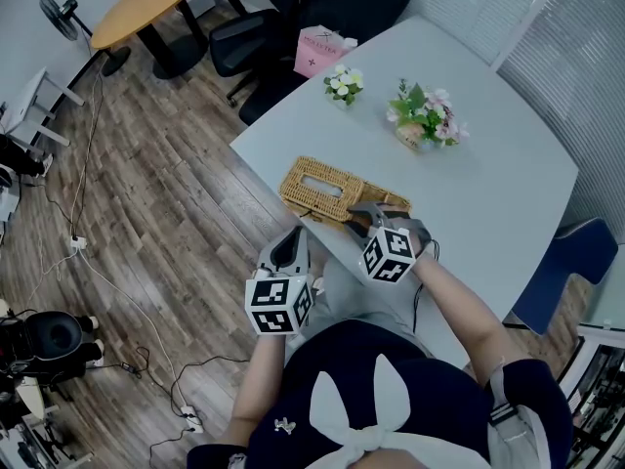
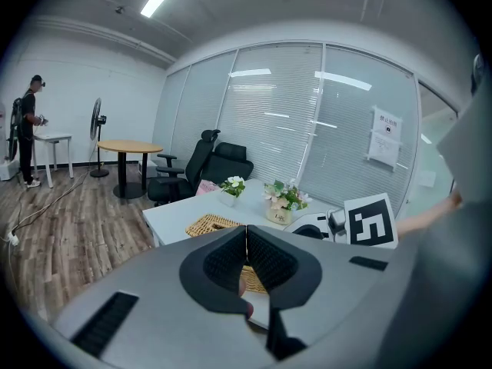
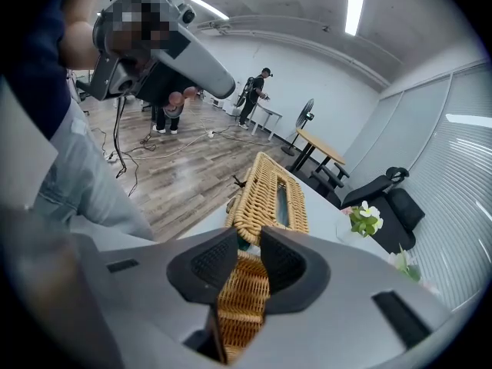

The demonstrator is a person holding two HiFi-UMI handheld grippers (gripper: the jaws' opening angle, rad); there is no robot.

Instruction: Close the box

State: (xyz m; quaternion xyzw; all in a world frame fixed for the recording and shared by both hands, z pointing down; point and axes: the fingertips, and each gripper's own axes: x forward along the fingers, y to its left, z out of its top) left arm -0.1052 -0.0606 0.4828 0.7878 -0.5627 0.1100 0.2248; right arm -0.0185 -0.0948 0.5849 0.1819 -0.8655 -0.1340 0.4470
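A box (image 1: 327,189) of honey-coloured woven wicker is showing a rough, ribbed weave against a table (image 1: 488,154) whose pale top is looking smooth and matt, like laminate. The floor (image 1: 166,242) is displaying streaky wood-grain planks with a faint sheen. The left gripper (image 2: 246,229) and the right gripper (image 3: 260,233) are presenting smooth, matt grey plastic shells, with black pads (image 3: 211,261) looking finely ribbed and rubbery. The marker cubes (image 1: 388,254) are carrying flat black-and-white print. A round table (image 1: 146,3) is wearing a smooth, warm wood-toned top. The person's trousers (image 3: 69,183) are looking like pale denim cloth, and the office chairs (image 1: 342,3) are showing dark matt upholstery.
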